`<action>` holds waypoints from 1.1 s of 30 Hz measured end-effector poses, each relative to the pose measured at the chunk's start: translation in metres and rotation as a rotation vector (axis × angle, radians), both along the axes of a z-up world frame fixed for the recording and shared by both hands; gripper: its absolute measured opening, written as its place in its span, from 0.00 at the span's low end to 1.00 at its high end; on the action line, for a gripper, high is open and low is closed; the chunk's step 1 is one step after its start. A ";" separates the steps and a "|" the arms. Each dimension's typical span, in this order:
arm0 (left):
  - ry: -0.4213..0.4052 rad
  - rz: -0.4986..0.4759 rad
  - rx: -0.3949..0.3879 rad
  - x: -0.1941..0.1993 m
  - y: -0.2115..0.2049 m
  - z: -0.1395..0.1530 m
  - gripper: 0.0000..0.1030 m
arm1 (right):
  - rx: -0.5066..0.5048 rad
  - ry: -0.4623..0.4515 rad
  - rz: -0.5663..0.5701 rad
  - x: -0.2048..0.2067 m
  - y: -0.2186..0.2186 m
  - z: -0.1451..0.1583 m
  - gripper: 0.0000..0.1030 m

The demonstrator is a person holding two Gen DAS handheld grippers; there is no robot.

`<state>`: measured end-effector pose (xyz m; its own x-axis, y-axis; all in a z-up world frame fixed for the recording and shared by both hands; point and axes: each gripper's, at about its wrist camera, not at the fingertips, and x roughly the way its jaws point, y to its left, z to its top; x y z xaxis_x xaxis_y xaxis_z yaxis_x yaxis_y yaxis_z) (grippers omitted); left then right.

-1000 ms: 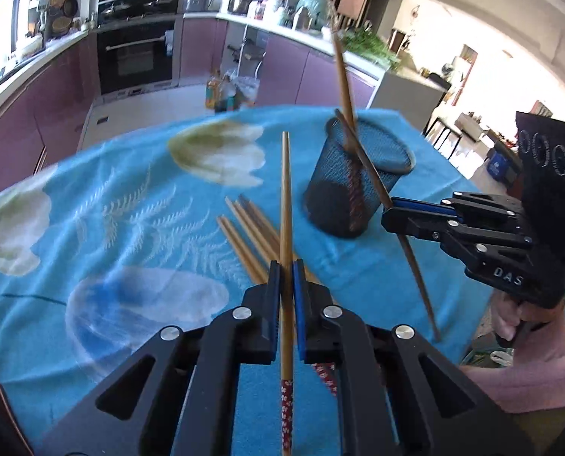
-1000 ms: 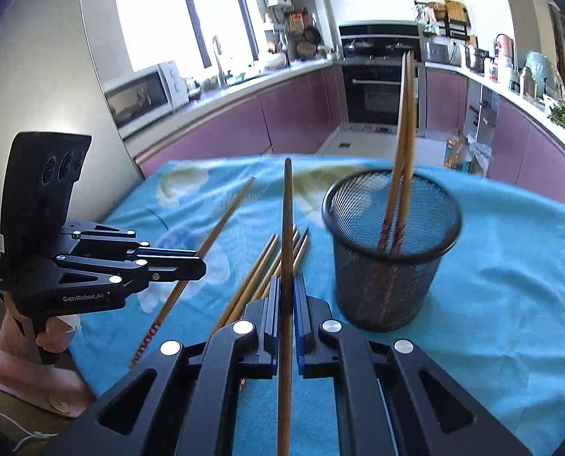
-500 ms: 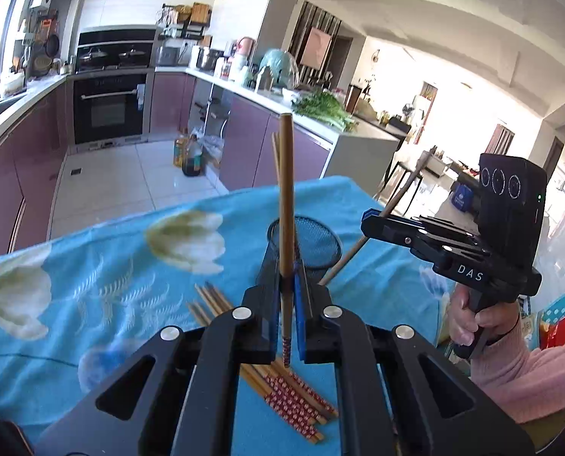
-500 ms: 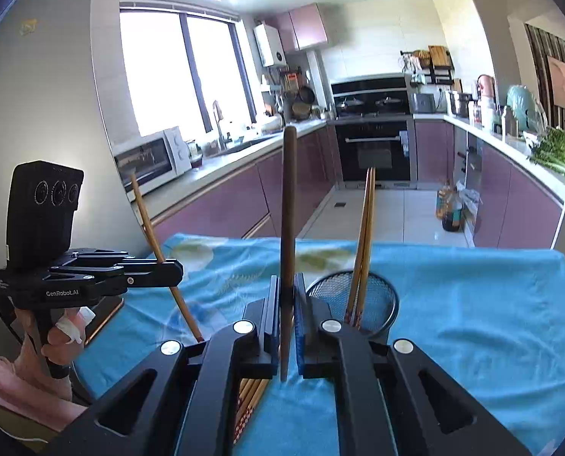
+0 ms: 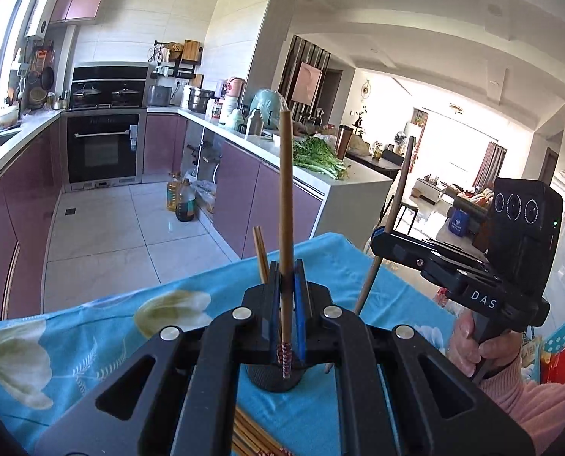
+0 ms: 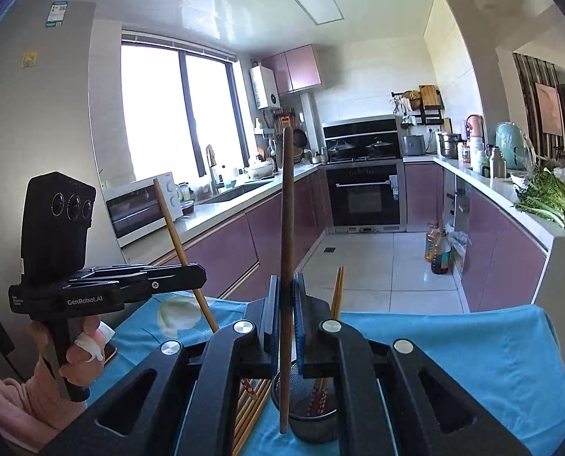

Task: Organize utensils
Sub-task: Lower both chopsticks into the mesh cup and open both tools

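Observation:
My left gripper [image 5: 287,281] is shut on a wooden chopstick [image 5: 285,205], held upright with its patterned end just above the black mesh cup [image 5: 275,378]. My right gripper [image 6: 285,296] is shut on another chopstick [image 6: 287,228], also upright, its lower end beside the mesh cup [image 6: 313,418] that holds two chopsticks [image 6: 336,292]. The right gripper shows in the left wrist view [image 5: 381,243], and the left gripper in the right wrist view [image 6: 199,275]. Several loose chopsticks [image 6: 250,406] lie on the blue tablecloth [image 6: 472,349] left of the cup.
The table's far edge drops to a tiled kitchen floor [image 5: 123,235]. Purple cabinets, an oven [image 6: 364,197] and counters with greens [image 5: 316,155] stand beyond. Oil bottles [image 5: 182,203] stand on the floor.
Both grippers have risen and tipped their chopsticks from flat to upright, now over the mesh cup. The table has dropped low in both views.

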<state>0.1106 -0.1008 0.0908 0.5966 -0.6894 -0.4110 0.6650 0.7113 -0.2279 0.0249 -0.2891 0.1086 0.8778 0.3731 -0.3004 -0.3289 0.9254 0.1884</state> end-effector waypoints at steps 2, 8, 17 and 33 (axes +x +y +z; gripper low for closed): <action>-0.006 0.000 0.004 0.002 -0.007 0.002 0.07 | 0.003 -0.012 -0.014 0.001 -0.004 0.002 0.06; -0.019 0.015 0.071 0.011 -0.032 -0.003 0.07 | -0.030 0.007 -0.048 0.016 -0.002 -0.007 0.06; 0.078 -0.050 0.191 0.022 -0.055 -0.047 0.07 | -0.064 0.178 -0.007 0.046 0.006 -0.044 0.05; 0.202 -0.074 0.237 0.061 -0.066 -0.088 0.07 | -0.055 0.315 -0.006 0.080 0.016 -0.074 0.06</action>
<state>0.1712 -0.1664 0.0026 0.4384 -0.5988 -0.6703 0.6746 0.7120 -0.1948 0.1049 -0.2731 0.0344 0.7404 0.3440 -0.5775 -0.2569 0.9387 0.2298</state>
